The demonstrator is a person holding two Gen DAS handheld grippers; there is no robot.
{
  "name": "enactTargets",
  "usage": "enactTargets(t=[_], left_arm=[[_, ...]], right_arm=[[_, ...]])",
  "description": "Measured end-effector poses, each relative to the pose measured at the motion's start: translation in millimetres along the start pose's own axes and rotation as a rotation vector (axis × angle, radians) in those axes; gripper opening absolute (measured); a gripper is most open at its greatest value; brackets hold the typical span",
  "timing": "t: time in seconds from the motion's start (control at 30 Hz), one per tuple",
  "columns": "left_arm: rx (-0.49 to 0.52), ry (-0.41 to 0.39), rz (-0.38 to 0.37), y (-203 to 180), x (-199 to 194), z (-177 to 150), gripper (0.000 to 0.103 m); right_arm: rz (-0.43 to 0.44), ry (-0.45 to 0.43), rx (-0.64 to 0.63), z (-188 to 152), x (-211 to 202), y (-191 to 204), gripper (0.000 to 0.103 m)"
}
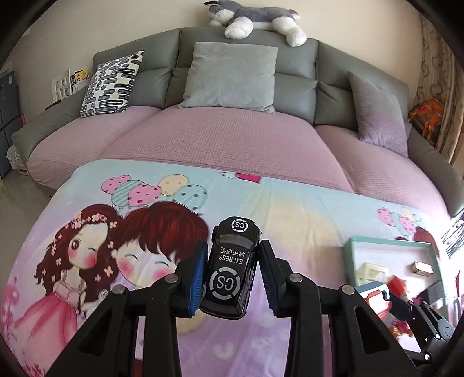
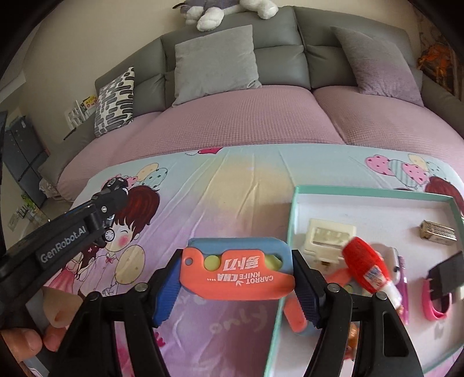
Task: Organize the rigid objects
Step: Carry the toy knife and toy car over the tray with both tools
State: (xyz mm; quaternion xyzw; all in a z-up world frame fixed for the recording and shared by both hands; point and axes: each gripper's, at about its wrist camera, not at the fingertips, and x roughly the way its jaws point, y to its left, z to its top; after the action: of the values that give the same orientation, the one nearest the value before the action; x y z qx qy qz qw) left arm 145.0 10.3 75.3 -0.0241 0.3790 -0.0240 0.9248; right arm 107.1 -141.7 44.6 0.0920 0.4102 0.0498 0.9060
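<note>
- Up front, the left tongs (image 1: pixel 229 268) pinch a black toy car (image 1: pixel 230 266) by its sides, blue pads (image 1: pixel 198 278) pressed on it; the car hangs clear of the cartoon-printed cloth (image 1: pixel 145 203) below, its "EXPRESS" roof facing the camera.
- Right tongs (image 2: pixel 236 275) grip an orange and blue carrot knife toy (image 2: pixel 236 274) across its length — held just left of the box's near-left edge.
- Mint-rimmed box (image 2: pixel 293 220) lies on the cloth at the right; inside it sit a cream block (image 2: pixel 327 235), a small gold piece (image 2: pixel 438 230), a red-capped tube (image 2: pixel 365 265), blurred, and a pink item (image 2: pixel 432 304) at the right side.
- From the right wrist view the left tongs show at the left edge, well apart from the box, with fingers (image 2: pixel 58 307) of a hand beneath.
- Behind the cloth: a grey sofa (image 1: pixel 333 87) with pink seat covers, cushions — and a plush husky (image 1: pixel 255 17) lying on its back.
</note>
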Motion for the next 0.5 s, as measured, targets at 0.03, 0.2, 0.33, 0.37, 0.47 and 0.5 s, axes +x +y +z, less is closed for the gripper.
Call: enactTargets(t=[0.03, 0.2, 0.33, 0.37, 0.47, 0.5], left_arm=[[-0.006, 0.001, -0.013, -5.3, -4.9, -3.9, 0.037], [0.000, 0.013, -0.057, -40.6, -22.4, -26.8, 0.038], [0.033, 0.036, -0.087, -71.7, -28.9, -42.6, 0.037], [0.042, 0.042, -0.093, -79.3, -30.8, -46.6, 0.038], [0.074, 0.063, -0.115, -102.0, -33.0, -56.8, 0.038], [0.085, 0.067, -0.120, -109.6, -34.0, -60.5, 0.038]], right_arm=[[-0.013, -0.009, 0.011, -2.9, -9.0, -7.5, 0.073], [-0.102, -0.031, 0.079, -17.7, -45.5, -51.0, 0.073], [-0.183, -0.033, 0.141, -31.2, -65.8, -88.3, 0.073], [-0.196, -0.028, 0.159, -34.7, -69.7, -97.8, 0.073], [-0.227, -0.015, 0.198, -44.3, -76.4, -122.8, 0.073], [-0.244, -0.009, 0.209, -47.2, -78.0, -130.3, 0.073]])
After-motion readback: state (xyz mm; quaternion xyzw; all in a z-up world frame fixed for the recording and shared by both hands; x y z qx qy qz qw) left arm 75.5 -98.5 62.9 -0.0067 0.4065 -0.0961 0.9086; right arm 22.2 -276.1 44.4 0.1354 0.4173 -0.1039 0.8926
